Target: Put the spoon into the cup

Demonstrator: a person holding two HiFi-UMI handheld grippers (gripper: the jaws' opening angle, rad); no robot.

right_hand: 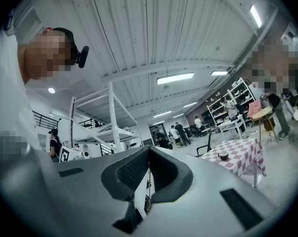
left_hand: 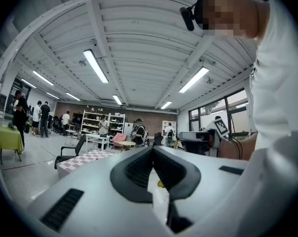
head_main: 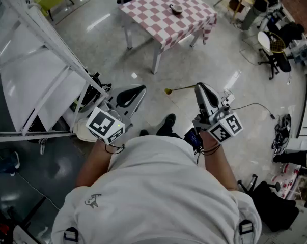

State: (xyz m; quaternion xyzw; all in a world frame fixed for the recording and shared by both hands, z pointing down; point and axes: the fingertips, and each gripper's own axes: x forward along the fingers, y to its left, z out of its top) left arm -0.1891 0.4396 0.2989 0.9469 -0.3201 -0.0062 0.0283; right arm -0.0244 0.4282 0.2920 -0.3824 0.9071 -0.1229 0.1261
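**Spoon gripped, cup well apart**

Head view: the spoon (head_main: 179,89) is gripped by its handle in the closed jaws of the right gripper (head_main: 199,87). The cup (head_main: 175,8) is seen near the middle of the checked surface (head_main: 148,19), well apart.

Left gripper view: the jaws of the left gripper (left_hand: 152,149) are pressed together on nothing.

Right gripper view: a thin sliver, probably the handle, is seen between the closed jaws.

Table (head_main: 158,22) at upper centre of the frame, cup (head_main: 175,8) on it, below it left gripper (head_main: 139,90) left of centre, right gripper (head_main: 199,87) to its right, spoon (head_main: 181,89) jutting leftward from its tip
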